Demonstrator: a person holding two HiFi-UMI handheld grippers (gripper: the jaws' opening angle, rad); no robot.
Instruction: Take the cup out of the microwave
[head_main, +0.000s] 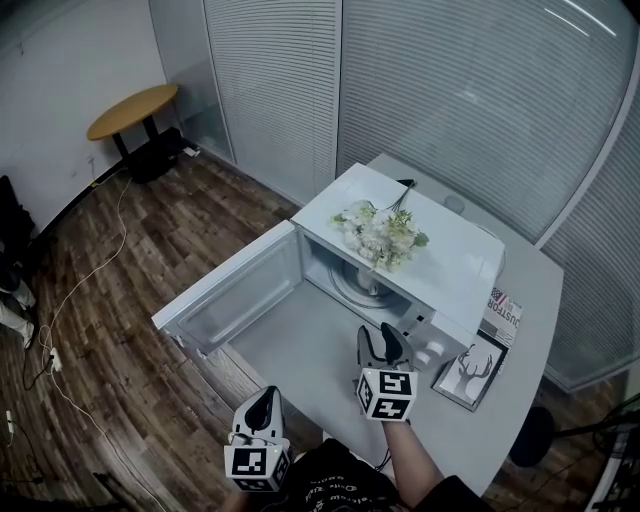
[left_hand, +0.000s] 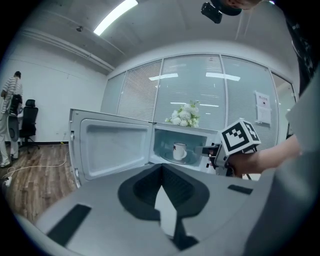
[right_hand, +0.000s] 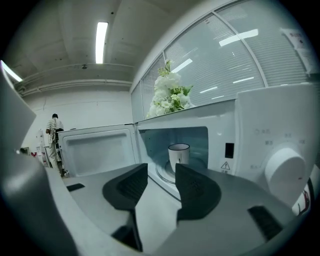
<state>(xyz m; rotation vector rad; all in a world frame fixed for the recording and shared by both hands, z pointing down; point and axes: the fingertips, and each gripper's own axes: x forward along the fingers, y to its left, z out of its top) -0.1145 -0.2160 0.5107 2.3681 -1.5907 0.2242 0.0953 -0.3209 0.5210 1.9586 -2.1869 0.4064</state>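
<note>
A white microwave (head_main: 455, 262) stands on the grey table (head_main: 300, 350) with its door (head_main: 235, 295) swung wide to the left. Inside, a white cup (right_hand: 179, 156) with a dark rim stands upright on the glass turntable; the left gripper view also shows the cup (left_hand: 179, 150). My right gripper (right_hand: 161, 169) is open and empty, just in front of the cavity mouth, with the cup beyond the gap between its pads. In the head view the right gripper (head_main: 383, 338) points at the opening. My left gripper (head_main: 262, 403) hangs back near the table's front edge, jaws shut on nothing.
White artificial flowers (head_main: 380, 232) lie on top of the microwave. A framed deer picture (head_main: 470, 370) and a magazine (head_main: 503, 312) sit to its right. A round wooden table (head_main: 132, 110) and floor cables are far left. A person (left_hand: 9, 117) stands by an office chair.
</note>
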